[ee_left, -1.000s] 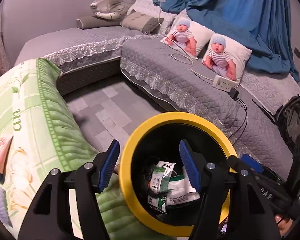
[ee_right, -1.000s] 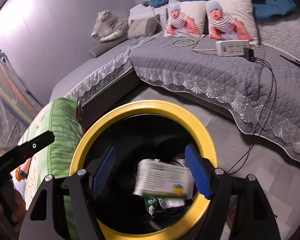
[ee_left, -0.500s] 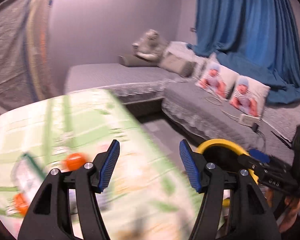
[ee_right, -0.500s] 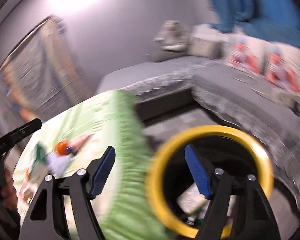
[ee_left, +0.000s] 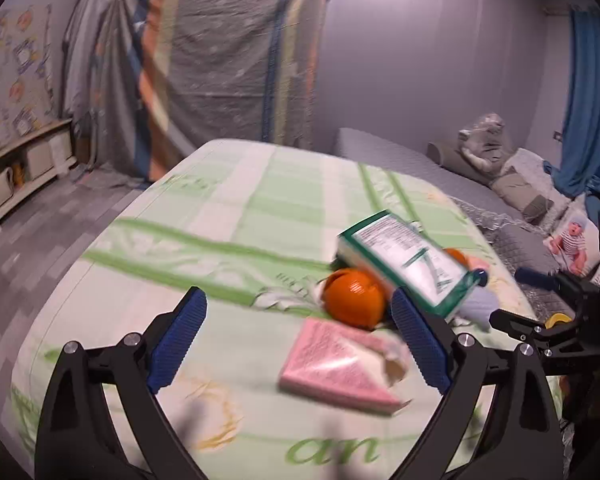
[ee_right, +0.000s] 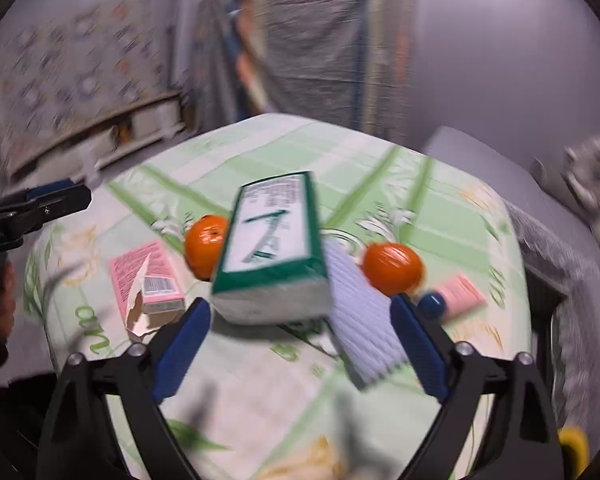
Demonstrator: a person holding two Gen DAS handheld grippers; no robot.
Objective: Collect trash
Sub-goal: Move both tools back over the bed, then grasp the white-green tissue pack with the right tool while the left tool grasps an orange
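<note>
Two oranges, two pink boxes, one green carton

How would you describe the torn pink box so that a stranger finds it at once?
Look at the table with the green-patterned cloth. Left of the big green-and-white box, beside an orange, lies a flat pink box. Only it has a ripped-open end.

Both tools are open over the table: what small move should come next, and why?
Probably lower the left tool onto the torn pink box. It lies flat on the tablecloth between the open jaws, nearer than the green-and-white box, and looks like trash.
</note>
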